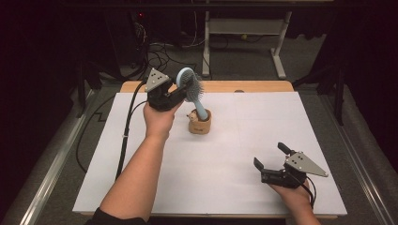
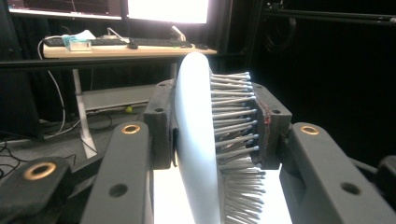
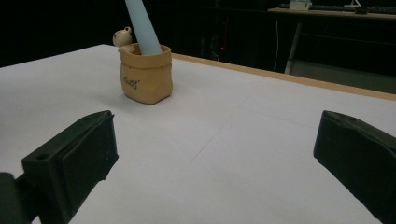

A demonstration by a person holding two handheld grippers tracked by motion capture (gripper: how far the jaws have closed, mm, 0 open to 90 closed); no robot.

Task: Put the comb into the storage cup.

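- Hairbrush (image 1: 191, 86): pale blue, smooth plastic, oval head with thin grey bristles; its handle is standing in the holder, its head tilting up and left.
- Holder (image 1: 200, 123): tan, sack-shaped, with a small bear figure at the rim.
- Left gripper (image 1: 180, 93): you are pinching the brush head, back and bristles.
- Step, as I judge it: you are seating the brush; next, be releasing gently.
- Right gripper (image 1: 272, 157): resting spread on the white table (image 1: 234, 154).
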